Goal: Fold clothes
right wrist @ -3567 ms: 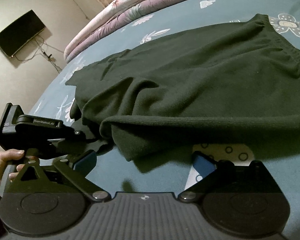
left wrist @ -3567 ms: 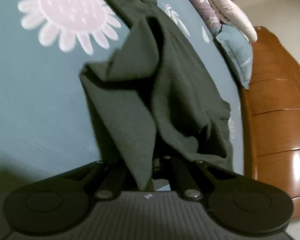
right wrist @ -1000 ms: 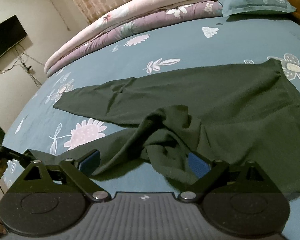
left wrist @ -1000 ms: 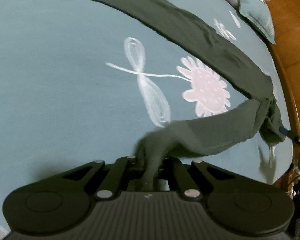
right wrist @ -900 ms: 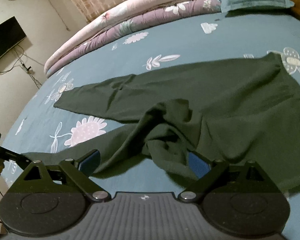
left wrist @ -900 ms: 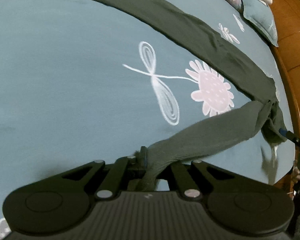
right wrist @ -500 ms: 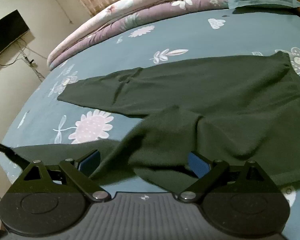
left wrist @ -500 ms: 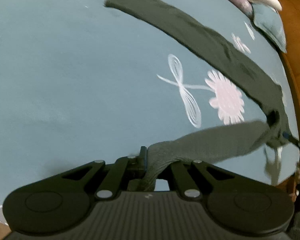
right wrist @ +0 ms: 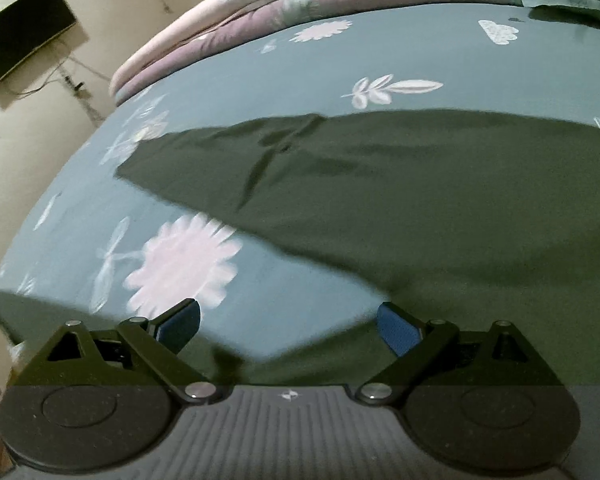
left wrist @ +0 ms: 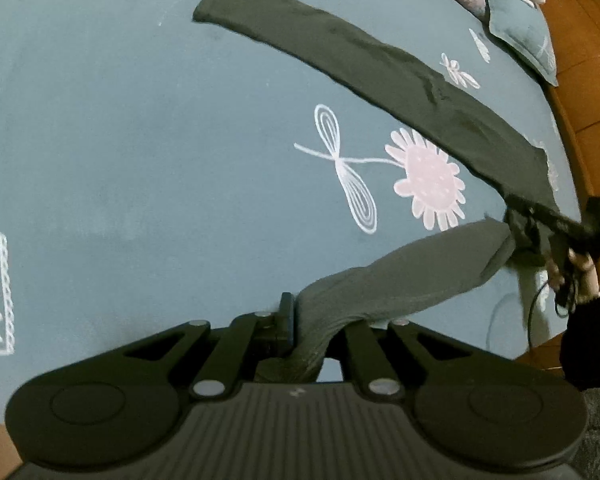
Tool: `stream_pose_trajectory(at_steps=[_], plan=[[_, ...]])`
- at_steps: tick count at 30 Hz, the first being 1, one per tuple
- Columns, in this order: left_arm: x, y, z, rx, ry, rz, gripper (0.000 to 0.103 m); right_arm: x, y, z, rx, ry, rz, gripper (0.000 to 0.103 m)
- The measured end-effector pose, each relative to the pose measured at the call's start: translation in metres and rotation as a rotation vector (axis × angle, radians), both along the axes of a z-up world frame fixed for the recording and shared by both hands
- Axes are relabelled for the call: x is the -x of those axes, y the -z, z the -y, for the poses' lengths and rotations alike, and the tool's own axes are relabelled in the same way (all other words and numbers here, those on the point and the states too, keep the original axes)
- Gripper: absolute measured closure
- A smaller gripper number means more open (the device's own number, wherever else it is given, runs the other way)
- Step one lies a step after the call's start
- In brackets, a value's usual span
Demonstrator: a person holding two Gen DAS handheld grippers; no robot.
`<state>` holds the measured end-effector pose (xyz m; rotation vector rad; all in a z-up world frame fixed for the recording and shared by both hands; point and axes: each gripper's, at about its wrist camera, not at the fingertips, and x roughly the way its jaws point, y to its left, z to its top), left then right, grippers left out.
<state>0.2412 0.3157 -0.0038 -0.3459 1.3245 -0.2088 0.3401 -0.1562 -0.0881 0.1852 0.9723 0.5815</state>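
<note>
While the dark green pants (left wrist: 380, 60) lay spread across my blue floral bedsheet (left wrist: 140, 140), one leg ran toward 3 o'clock, its cuff clamped tight in my left gripper (left wrist: 312, 320); my right gripper (right wrist: 288, 324) gaped wide, holding nothing.

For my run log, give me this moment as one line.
left tool: shut on trouser leg | right tool: open, over dark trousers | bed sheet: other leg flat
</note>
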Motion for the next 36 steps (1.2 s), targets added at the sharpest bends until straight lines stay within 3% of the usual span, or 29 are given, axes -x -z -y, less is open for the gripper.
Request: stream_pose_trajectory(at_steps=[3, 5, 7, 13, 17, 23, 27, 30, 36], plan=[[-0.016, 0.011, -0.001, -0.046, -0.002, -0.011, 0.092, -0.021, 0.011, -0.005, 0.001, 0.021, 0.009, 0.004], [-0.025, 0.022, 0.002, -0.104, -0.008, -0.025, 0.068, -0.022, 0.005, -0.008, 0.007, 0.026, 0.025, 0.005], [-0.023, 0.03, 0.002, -0.157, 0.007, -0.038, 0.059, -0.013, -0.009, -0.008, 0.007, 0.014, 0.075, 0.005], [-0.012, 0.05, 0.0, -0.306, 0.042, -0.066, 0.053, 0.04, -0.056, -0.005, 0.116, -0.14, 0.257, 0.005], [0.01, 0.049, -0.003, -0.368, 0.023, -0.048, 0.051, 0.077, -0.061, -0.025, 0.255, -0.346, 0.376, 0.005], [0.034, 0.051, 0.025, -0.305, 0.078, 0.0, 0.043, 0.128, -0.017, -0.083, 0.619, -0.717, 0.567, 0.005], [0.043, 0.052, 0.04, -0.251, 0.097, 0.021, 0.043, 0.137, 0.011, -0.104, 0.84, -0.855, 0.7, 0.005], [0.047, 0.054, 0.054, -0.233, 0.102, 0.042, 0.042, 0.122, -0.001, -0.109, 0.801, -0.823, 0.719, 0.005], [0.051, 0.057, 0.067, -0.182, 0.097, 0.071, 0.04, 0.055, -0.029, -0.105, 0.68, -0.608, 0.629, 0.004]])
